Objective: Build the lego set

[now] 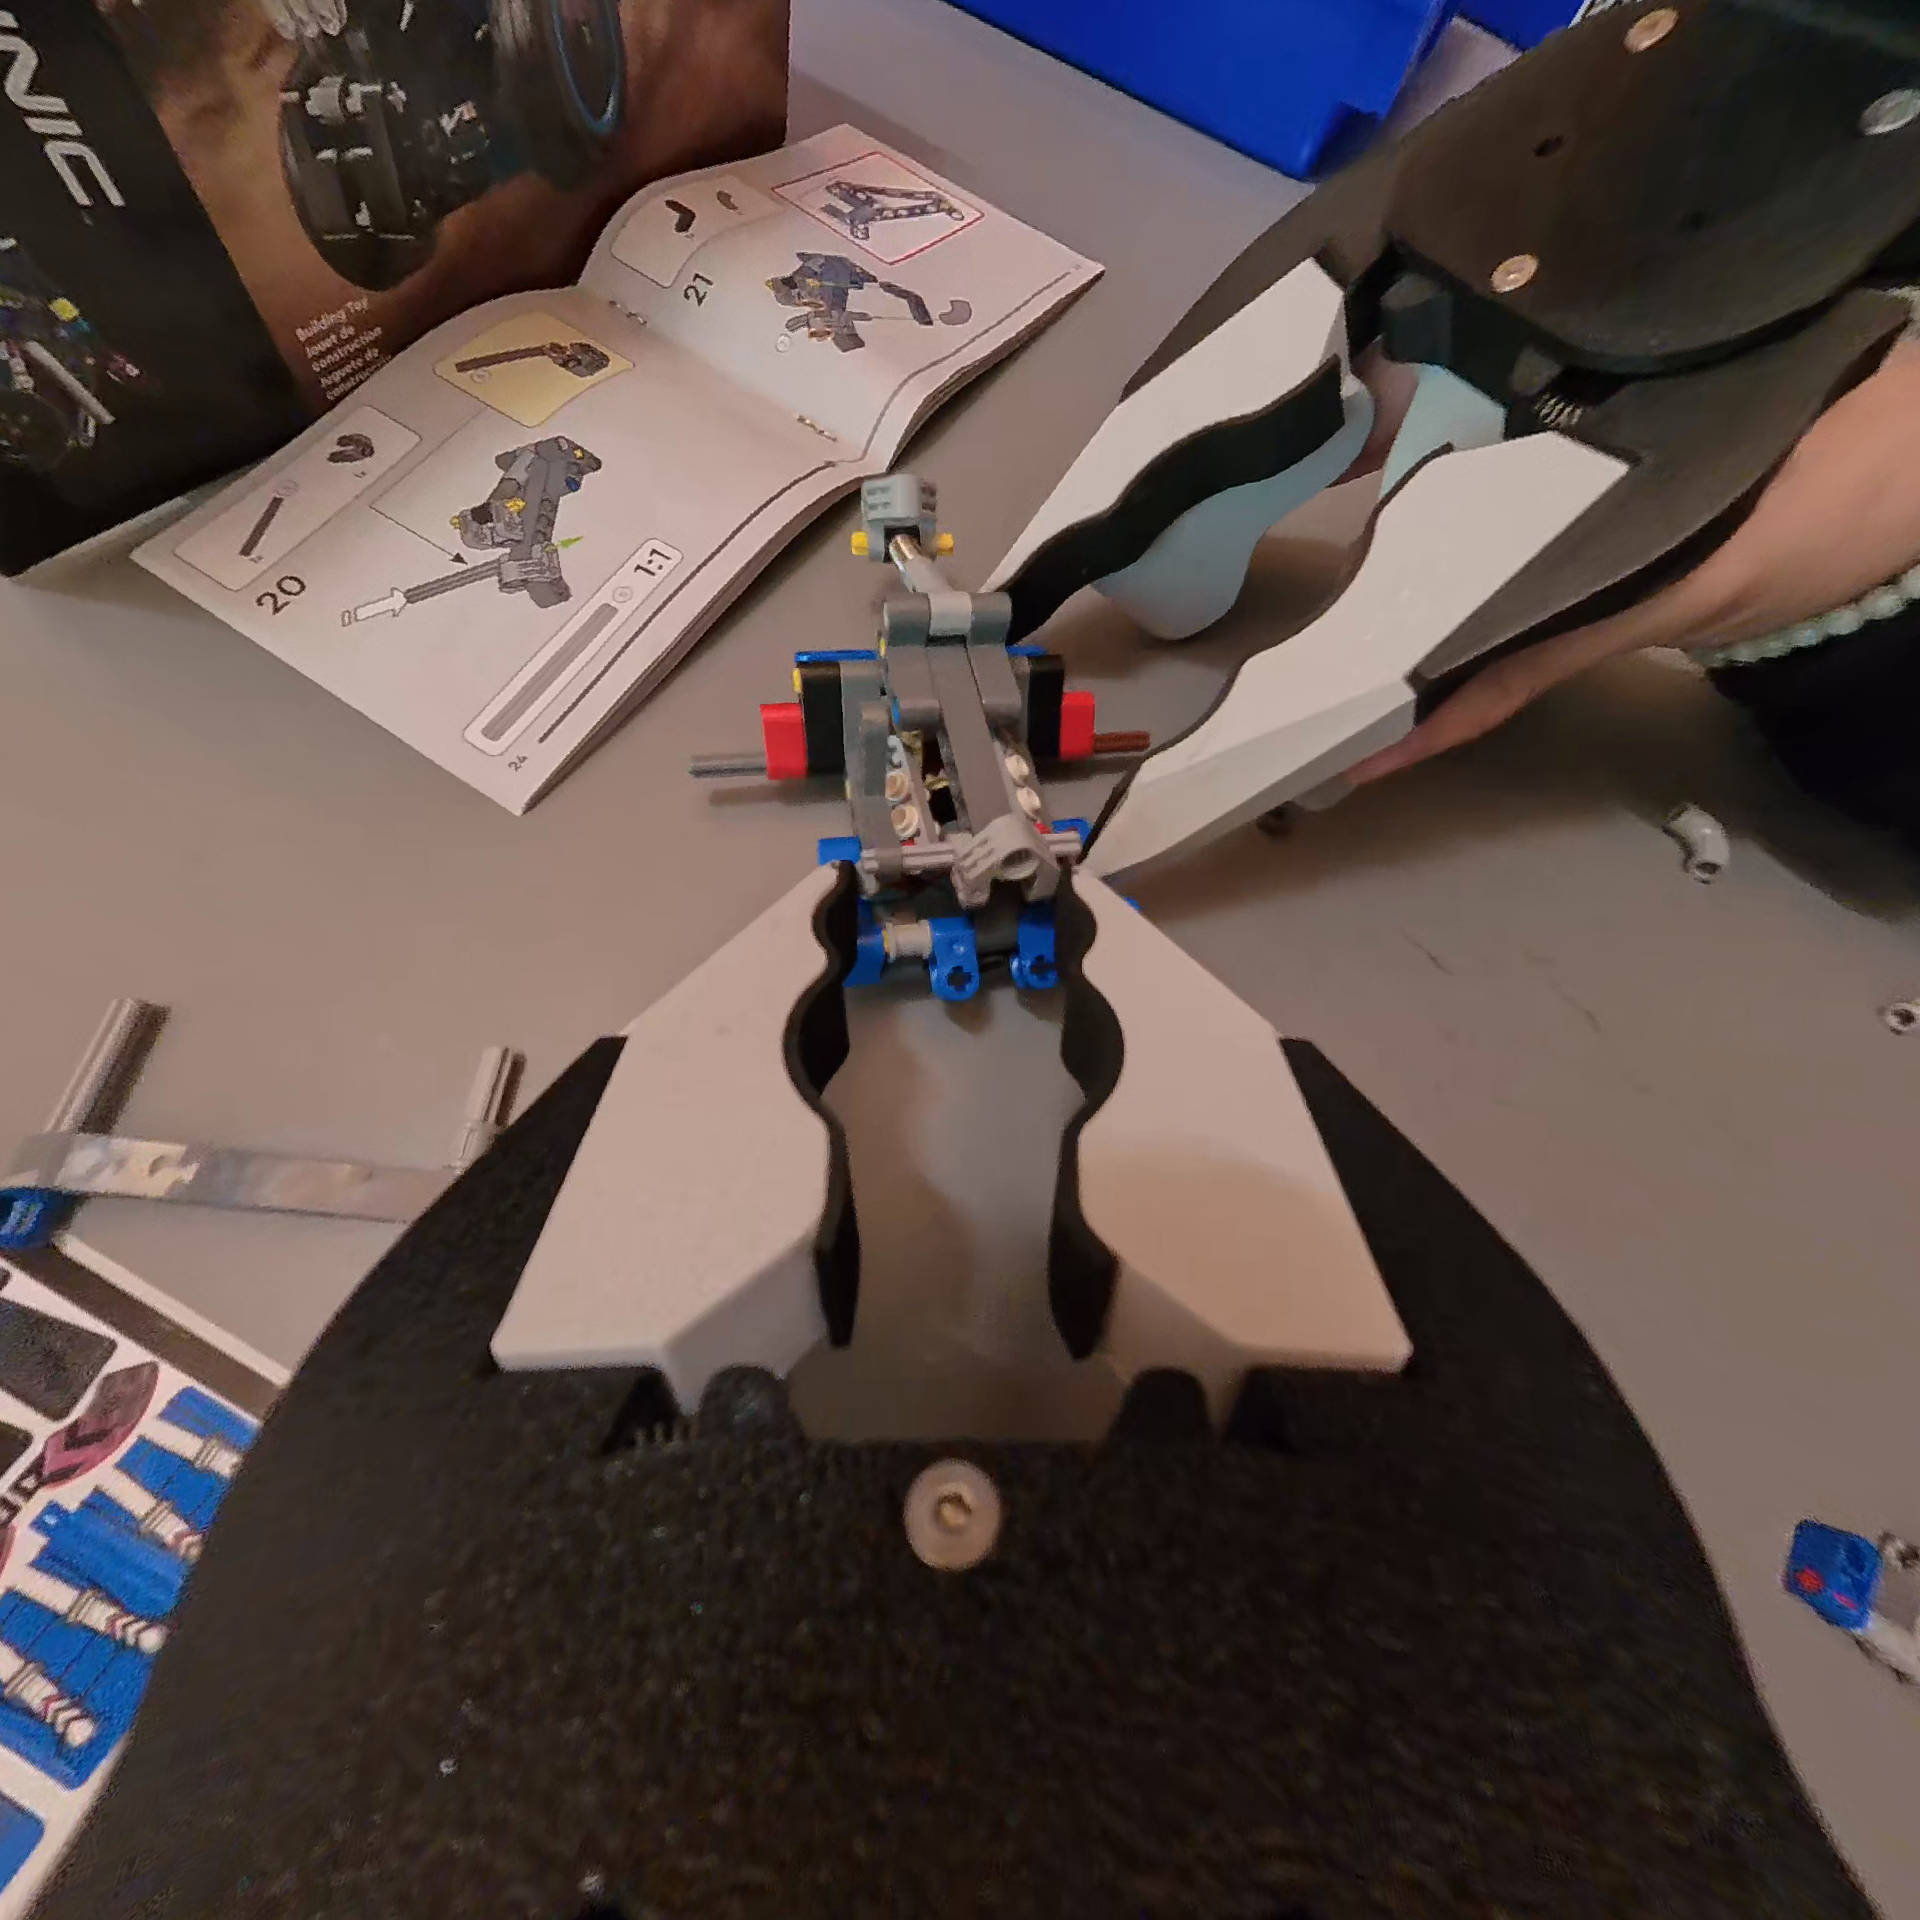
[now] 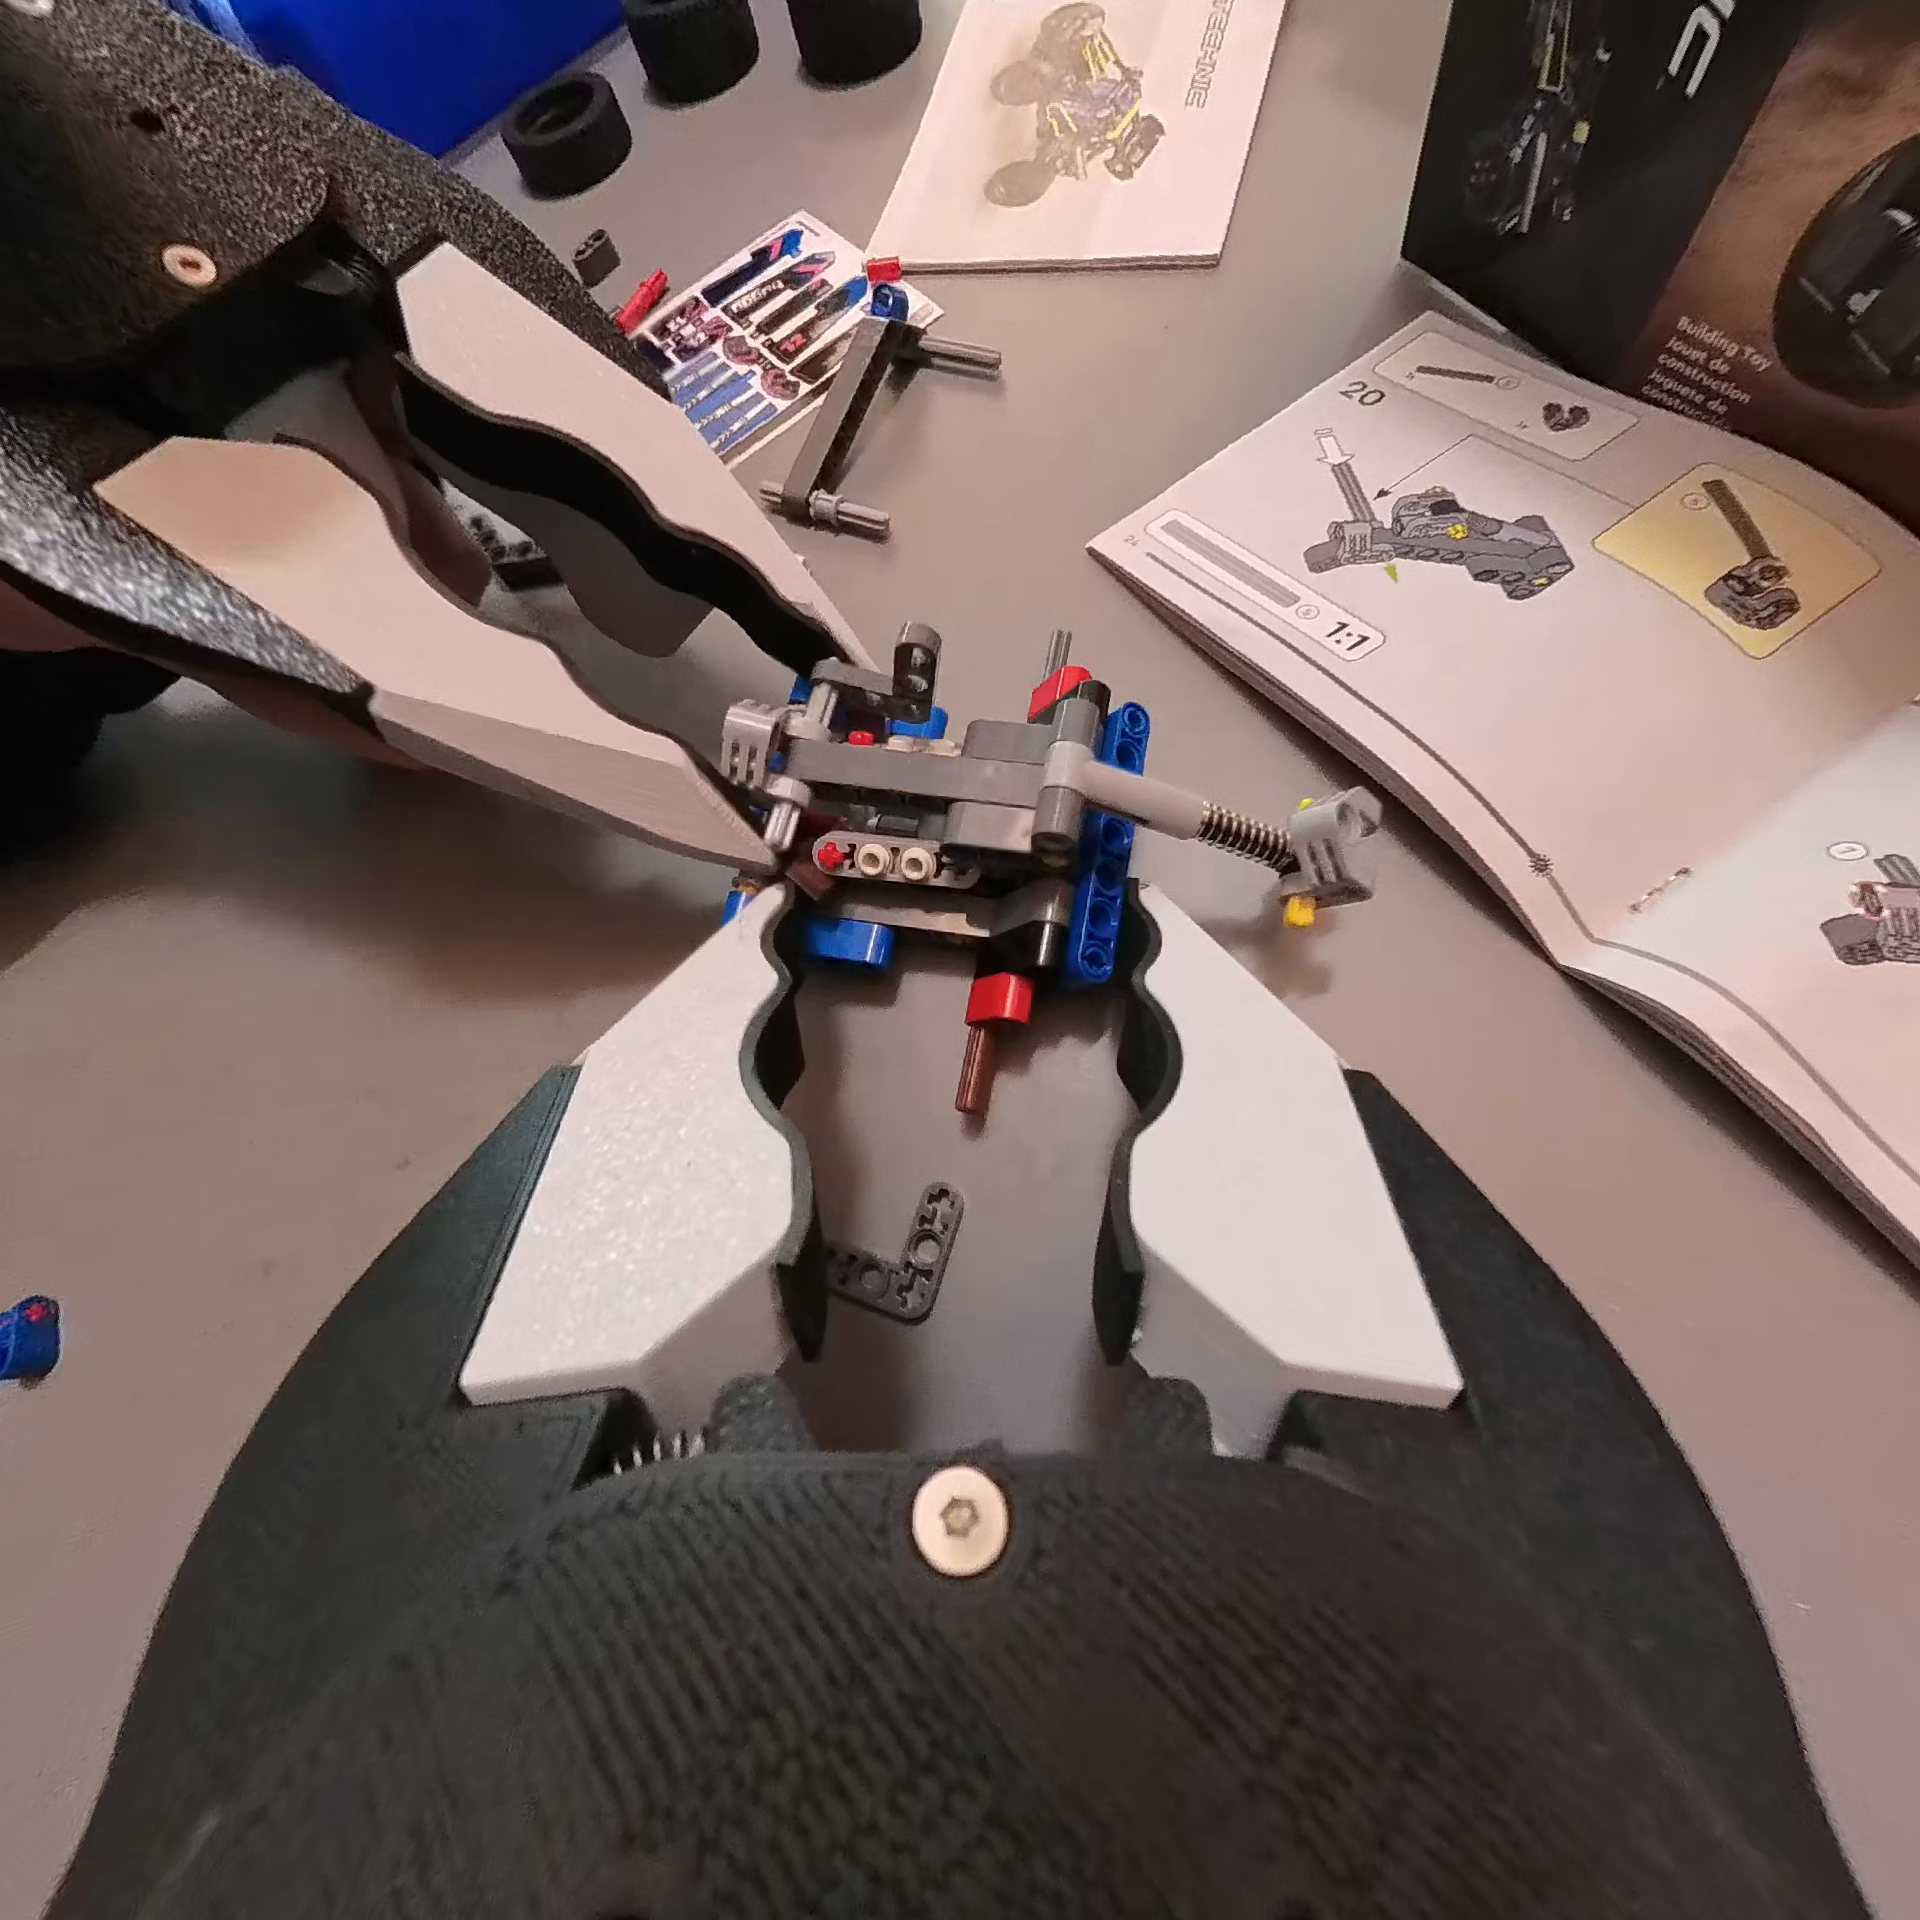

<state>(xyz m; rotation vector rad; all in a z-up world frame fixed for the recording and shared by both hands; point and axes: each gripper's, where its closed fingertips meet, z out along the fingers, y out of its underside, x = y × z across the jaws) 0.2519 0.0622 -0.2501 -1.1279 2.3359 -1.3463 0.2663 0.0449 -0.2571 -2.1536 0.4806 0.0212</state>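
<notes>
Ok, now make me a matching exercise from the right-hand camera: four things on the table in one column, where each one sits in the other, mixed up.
Things:
1. open instruction booklet
2. sticker sheet
3. black L-shaped piece
4. black tyres

Places:
A. flat on the table between the right gripper's fingers, behind their tips
B. at the far edge, beside the blue bin
C. right of the brick assembly, in front of the dark box
D. beyond the assembly, with the end of a grey beam lying on it

Pairs: 1-C, 2-D, 3-A, 4-B
</notes>
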